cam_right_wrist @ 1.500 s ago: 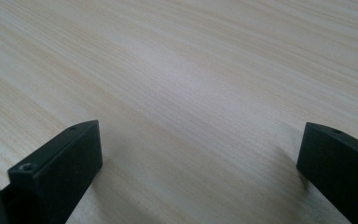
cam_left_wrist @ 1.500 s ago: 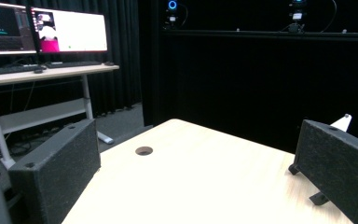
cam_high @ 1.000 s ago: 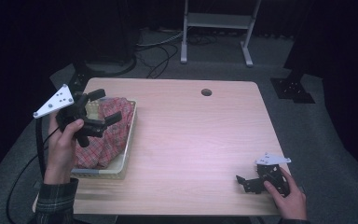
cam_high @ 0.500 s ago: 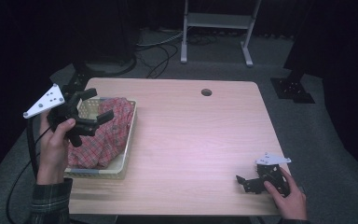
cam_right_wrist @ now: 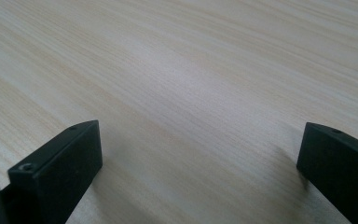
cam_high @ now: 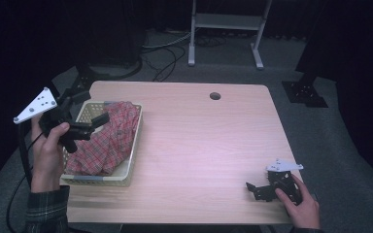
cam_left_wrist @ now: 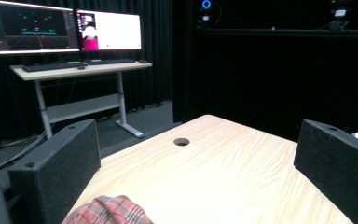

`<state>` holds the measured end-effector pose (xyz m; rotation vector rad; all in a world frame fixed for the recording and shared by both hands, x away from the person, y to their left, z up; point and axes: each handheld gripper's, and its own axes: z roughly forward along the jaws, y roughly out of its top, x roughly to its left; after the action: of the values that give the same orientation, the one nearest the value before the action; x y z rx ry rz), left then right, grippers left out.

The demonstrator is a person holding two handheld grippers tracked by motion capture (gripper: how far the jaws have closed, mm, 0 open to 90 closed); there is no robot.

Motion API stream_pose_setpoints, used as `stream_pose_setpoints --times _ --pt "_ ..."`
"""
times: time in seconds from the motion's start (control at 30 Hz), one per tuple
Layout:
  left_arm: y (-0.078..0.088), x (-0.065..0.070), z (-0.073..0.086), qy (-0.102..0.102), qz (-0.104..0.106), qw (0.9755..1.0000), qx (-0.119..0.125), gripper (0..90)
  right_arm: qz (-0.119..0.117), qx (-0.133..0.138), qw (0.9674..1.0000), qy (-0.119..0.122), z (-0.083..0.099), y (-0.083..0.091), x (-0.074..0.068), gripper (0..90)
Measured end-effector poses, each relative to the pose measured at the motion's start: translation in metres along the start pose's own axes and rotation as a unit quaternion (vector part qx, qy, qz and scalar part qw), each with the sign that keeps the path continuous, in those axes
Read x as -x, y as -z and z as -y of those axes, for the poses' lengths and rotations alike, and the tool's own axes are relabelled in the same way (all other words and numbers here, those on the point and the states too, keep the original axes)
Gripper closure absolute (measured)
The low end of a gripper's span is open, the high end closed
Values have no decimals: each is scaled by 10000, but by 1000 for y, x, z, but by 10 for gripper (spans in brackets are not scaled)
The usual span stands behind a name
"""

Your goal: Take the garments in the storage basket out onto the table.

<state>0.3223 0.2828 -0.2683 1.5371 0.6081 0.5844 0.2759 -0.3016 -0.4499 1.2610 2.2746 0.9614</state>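
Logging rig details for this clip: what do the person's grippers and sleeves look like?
Both grippers, left gripper and right gripper, are black with blocky flat jaws and a pale grey three-cornered plate on top. A dark cable trails from the left. The left sleeve is dark plaid.

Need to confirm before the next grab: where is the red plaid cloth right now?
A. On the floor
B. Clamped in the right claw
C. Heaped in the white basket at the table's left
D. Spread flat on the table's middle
C: the red plaid cloth lies bunched in the white basket, with the open left claw raised beside it and holding nothing.
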Motion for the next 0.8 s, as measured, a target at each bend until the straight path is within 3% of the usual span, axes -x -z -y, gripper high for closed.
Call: stream_pose_setpoints --times 0.43,0.8 --pt "8 -9 4 37 -218 9997 -132 1 -1 0 10000 0 0 0 0 0" --pt "11 -14 6 -21 -459 9980 -430 1 -1 0 10000 1 0 0 0 0"
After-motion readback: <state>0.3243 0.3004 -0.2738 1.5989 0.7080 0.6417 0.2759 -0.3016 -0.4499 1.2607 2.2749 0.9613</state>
